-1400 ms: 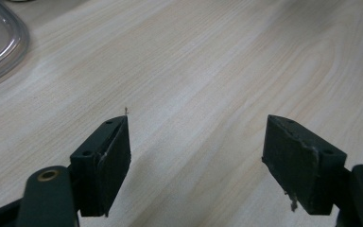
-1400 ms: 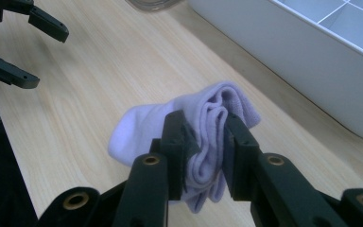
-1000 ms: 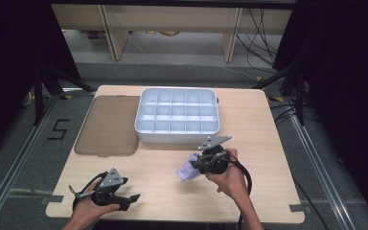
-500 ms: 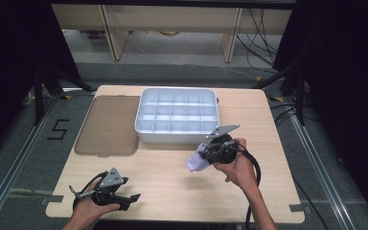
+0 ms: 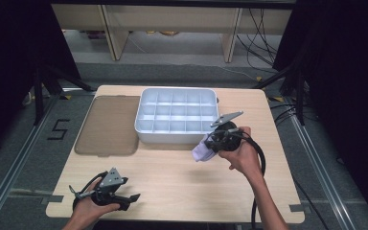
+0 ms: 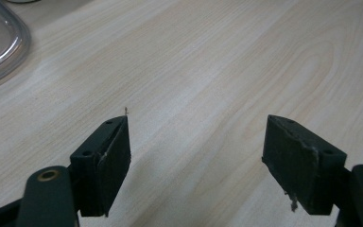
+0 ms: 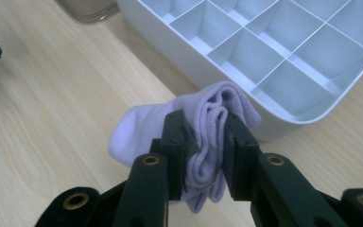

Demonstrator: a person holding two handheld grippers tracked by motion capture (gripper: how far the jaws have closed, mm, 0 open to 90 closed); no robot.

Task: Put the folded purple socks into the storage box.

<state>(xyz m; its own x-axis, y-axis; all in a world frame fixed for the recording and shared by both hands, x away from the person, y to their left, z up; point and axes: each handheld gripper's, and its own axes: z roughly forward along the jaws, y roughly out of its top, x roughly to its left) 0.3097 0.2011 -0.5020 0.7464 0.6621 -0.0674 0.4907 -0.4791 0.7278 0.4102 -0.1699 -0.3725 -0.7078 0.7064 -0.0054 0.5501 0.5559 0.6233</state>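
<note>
A white tray with many square compartments (image 5: 177,136) (image 7: 283,118) stands at the back middle of the wooden table. My right gripper (image 5: 210,145) (image 7: 203,142) is shut on a folded pale lilac sock (image 5: 201,151) (image 7: 208,118), held in the air just in front of the tray's near right corner. The sock's bunched layers are squeezed between the two pads. My left gripper (image 5: 130,199) (image 6: 196,156) rests near the table's front left edge, jaws open, with bare wood between them.
A flat brownish translucent lid (image 5: 108,124) (image 6: 0,42) lies on the table left of the tray. Bare tabletop (image 5: 172,177) lies between the two hands. Shelving and cables stand beyond the table's far edge.
My right gripper has risen with the sock and moved right and back toward the tray's near right corner. The left gripper has stayed where it was.
</note>
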